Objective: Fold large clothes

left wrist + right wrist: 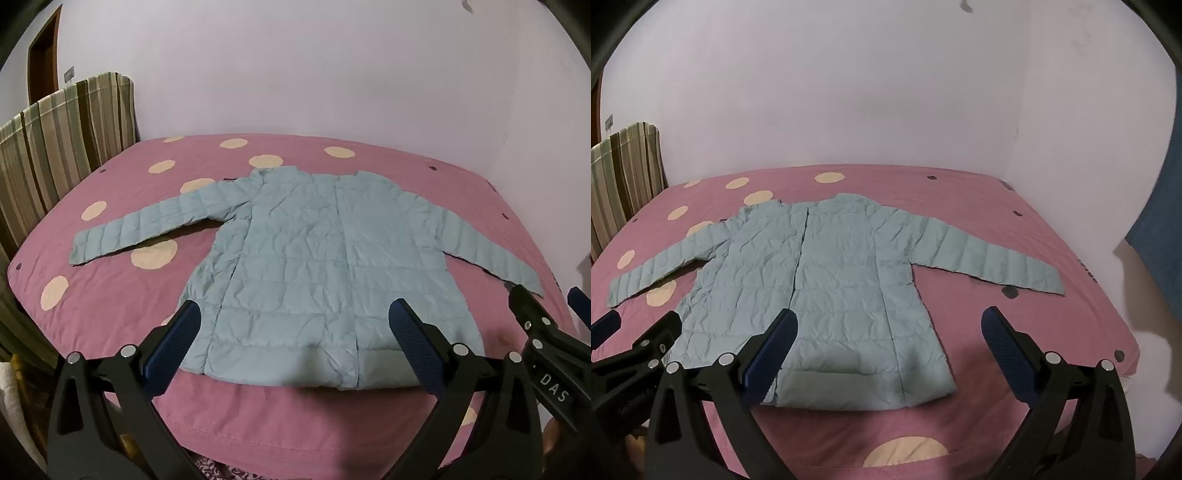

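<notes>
Letters "DAS" show on my right gripper (554, 306). Both it and my left gripper (295, 317) are wide open, holding nothing. I see the blue jacket (827, 280) flat on the pink bed (1015, 332), sleeves spread left and right.

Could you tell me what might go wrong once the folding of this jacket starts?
1. The jacket is puffy and quilted, so a folded sleeve may spring back open.
2. Its hem lies close to the near edge of the bed; a pull toward the person could drag it off.
3. The left gripper and the right gripper, both open and empty, hover close together, so they might bump when reaching in.
</notes>
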